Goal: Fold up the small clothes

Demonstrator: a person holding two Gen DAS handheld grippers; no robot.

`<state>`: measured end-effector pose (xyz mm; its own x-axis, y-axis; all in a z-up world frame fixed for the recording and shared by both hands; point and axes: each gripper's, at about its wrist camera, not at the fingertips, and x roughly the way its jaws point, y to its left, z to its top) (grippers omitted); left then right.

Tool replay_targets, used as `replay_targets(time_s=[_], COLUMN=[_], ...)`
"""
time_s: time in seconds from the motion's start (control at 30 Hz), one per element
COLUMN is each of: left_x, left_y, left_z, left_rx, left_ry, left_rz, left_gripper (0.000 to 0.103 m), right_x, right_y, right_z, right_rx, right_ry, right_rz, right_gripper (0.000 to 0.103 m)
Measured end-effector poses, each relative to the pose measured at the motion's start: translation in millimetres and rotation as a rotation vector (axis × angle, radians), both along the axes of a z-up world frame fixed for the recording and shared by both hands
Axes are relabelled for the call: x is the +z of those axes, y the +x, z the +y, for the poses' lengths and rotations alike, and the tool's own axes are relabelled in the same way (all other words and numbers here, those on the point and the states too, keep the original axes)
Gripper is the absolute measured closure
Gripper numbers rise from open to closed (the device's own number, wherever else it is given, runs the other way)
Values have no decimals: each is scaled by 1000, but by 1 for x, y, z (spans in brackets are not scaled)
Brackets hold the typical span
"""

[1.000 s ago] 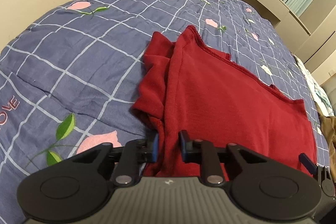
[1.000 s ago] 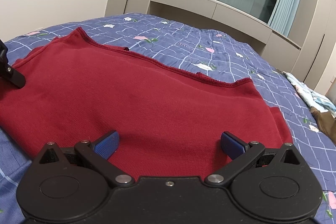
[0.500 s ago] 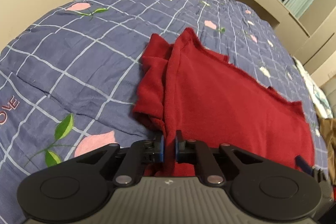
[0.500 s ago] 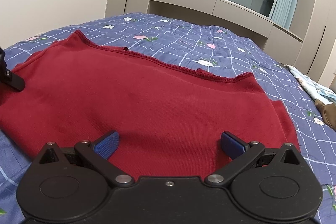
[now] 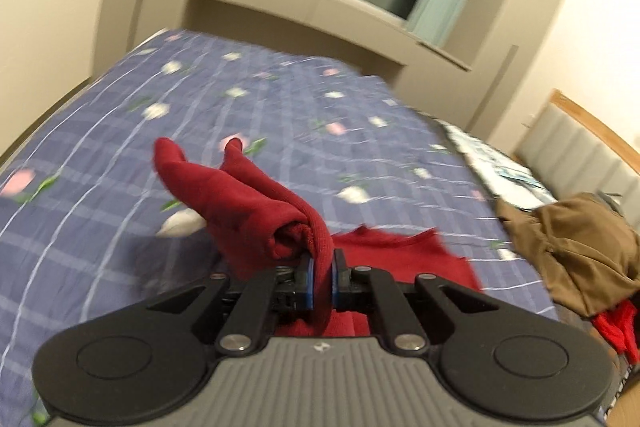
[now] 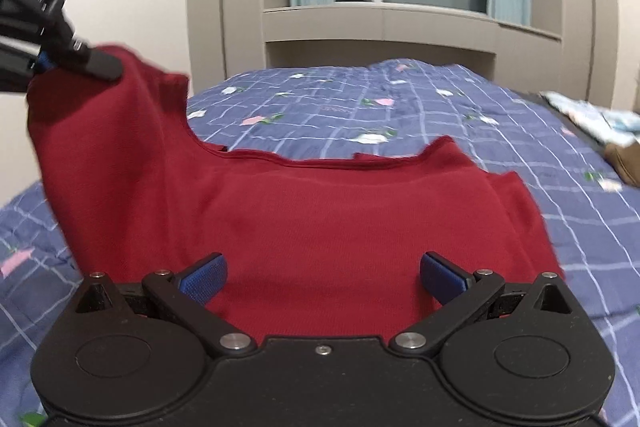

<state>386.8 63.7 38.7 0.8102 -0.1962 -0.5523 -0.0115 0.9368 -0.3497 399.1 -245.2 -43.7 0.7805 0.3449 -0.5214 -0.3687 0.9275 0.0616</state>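
Red knit fills the left wrist view: one dark red top (image 5: 256,203), its left edge pinched hard between the blue pads of the left claw (image 5: 322,277), whose fingers are almost fully together on the bunched cloth. That edge hangs raised off the blue checked bedspread (image 5: 120,155), and a sleeve droops from the fold. Off to the right lies one brown garment (image 5: 576,247) with a scrap of brighter red cloth beside it, well apart from the work.

From the right wrist view, the same top (image 6: 340,219) lies mostly flat on the bedspread (image 6: 440,115), its neckline toward the window, with the left side pulled up into a peak by the left claw (image 6: 44,61). The right claw (image 6: 322,277) stands wide open above the near hem, gripping nothing.

I'd judge the fabric soft, light and limp; it will sag and stretch wherever it isn't supported. Hems, shoulder seams and side edges look like the best places to take hold.
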Motion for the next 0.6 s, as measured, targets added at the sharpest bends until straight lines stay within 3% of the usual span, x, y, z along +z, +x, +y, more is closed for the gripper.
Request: replay_targets(time_s=[0.17, 0.33, 0.47, 0.6], left_x=[19, 17, 6, -17], left_y=[18, 39, 50, 55], left_z=[-49, -108, -159, -202], left_rx=[-125, -238, -332, -413], left_ry=[30, 65, 80, 107], left_rz=[-37, -20, -3, 41], left_gripper=[96, 96, 96, 96], right_x=[11, 14, 1, -9], right_y=[-19, -54, -76, -85], right_z=[-27, -72, -112, -140], right_rx=[-30, -87, -156, -219], right_ry=[-51, -134, -138, -53], right_rz=[-60, -106, -36, 47], right_gripper=[1, 0, 0, 0])
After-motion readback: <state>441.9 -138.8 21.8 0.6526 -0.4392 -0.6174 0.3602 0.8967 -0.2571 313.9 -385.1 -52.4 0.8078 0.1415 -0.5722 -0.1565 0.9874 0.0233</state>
